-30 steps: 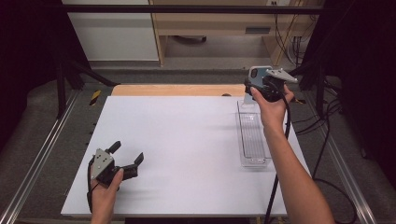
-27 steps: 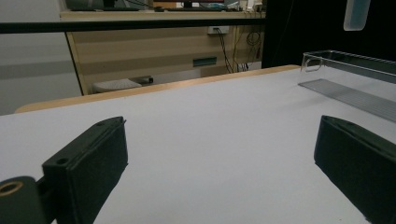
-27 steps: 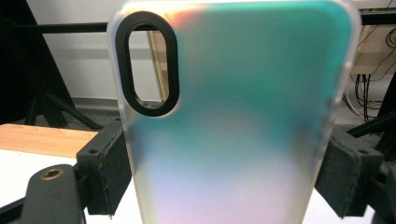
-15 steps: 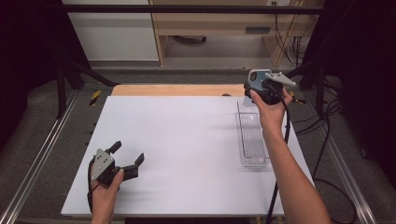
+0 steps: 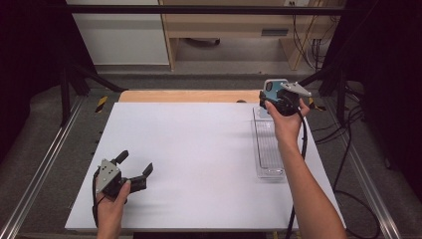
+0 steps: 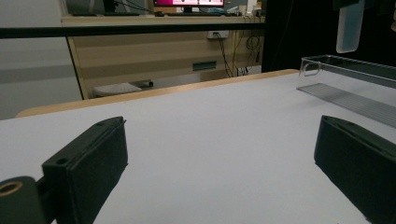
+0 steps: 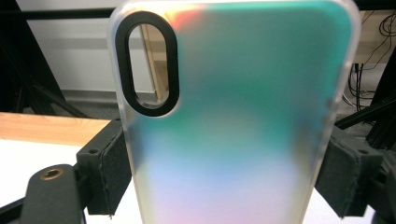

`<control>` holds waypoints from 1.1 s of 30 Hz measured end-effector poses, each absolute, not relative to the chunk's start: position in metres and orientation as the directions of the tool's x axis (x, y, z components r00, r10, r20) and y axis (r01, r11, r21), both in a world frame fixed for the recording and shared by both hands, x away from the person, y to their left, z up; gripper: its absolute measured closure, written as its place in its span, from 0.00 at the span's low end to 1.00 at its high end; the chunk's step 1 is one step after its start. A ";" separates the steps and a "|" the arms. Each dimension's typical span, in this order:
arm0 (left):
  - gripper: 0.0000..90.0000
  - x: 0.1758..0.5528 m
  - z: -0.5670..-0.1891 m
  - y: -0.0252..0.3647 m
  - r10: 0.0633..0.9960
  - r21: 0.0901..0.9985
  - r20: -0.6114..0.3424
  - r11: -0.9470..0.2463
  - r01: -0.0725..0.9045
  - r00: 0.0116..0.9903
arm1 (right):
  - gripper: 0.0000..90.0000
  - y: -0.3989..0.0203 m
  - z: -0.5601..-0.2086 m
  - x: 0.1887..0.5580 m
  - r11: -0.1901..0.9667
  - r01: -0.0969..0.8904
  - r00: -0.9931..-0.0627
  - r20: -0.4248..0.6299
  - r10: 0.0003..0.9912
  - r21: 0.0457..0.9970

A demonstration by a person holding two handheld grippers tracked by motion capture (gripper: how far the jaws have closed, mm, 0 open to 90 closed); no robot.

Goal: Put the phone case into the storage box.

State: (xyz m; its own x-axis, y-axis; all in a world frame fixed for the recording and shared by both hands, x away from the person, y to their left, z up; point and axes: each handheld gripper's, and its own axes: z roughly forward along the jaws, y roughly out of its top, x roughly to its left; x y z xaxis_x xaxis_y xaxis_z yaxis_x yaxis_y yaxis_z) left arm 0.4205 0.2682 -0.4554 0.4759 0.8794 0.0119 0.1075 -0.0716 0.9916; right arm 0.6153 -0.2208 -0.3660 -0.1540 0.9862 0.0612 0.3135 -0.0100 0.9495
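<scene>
White tabletop carried a clear tray at its right; above its far end the right gripper held a phone case, likely for placing. From the left gripper, 2 jaws stood wide, idle. Right gripper view: pads pinched the case's edges.
</scene>
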 end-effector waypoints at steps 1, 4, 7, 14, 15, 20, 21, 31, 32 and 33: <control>0.03 0.420 -0.455 0.267 0.880 0.992 0.009 -0.067 0.105 0.476 | 0.20 -0.220 -0.367 0.616 -0.008 0.314 -0.152 0.059 0.987 0.949; 0.03 0.421 -0.456 0.266 0.875 0.991 0.022 -0.082 0.104 0.484 | 0.20 -0.217 -0.372 0.617 -0.001 0.317 -0.143 0.049 0.988 0.948; 0.03 0.421 -0.457 0.265 0.873 0.991 0.019 -0.081 0.106 0.488 | 0.20 -0.218 -0.375 0.619 -0.010 0.318 -0.130 0.054 0.990 0.948; 0.02 0.420 -0.456 0.264 0.871 0.993 0.015 -0.072 0.097 0.491 | 0.20 -0.225 -0.382 0.620 -0.033 0.328 -0.104 0.070 0.992 0.944; 0.02 0.420 -0.456 0.264 0.871 0.993 0.011 -0.067 0.096 0.491 | 0.19 -0.226 -0.383 0.620 -0.040 0.330 -0.100 0.077 0.992 0.943; 0.02 0.420 -0.457 0.264 0.867 0.993 0.005 -0.064 0.100 0.499 | 0.19 -0.227 -0.387 0.621 -0.047 0.335 -0.100 0.085 0.991 0.941; 0.02 0.420 -0.457 0.263 0.867 0.993 0.005 -0.063 0.099 0.499 | 0.19 -0.226 -0.387 0.621 -0.047 0.338 -0.098 0.085 0.992 0.940; 0.02 0.421 -0.458 0.267 0.869 0.994 -0.013 -0.041 0.099 0.494 | 0.19 -0.219 -0.400 0.630 -0.024 0.367 -0.096 0.064 0.993 0.930; 0.02 0.421 -0.458 0.267 0.869 0.994 -0.015 -0.039 0.100 0.495 | 0.19 -0.218 -0.401 0.631 -0.019 0.368 -0.097 0.059 0.994 0.930; 0.02 0.421 -0.458 0.267 0.869 0.994 -0.017 -0.038 0.100 0.494 | 0.19 -0.216 -0.403 0.632 -0.019 0.370 -0.096 0.059 0.994 0.929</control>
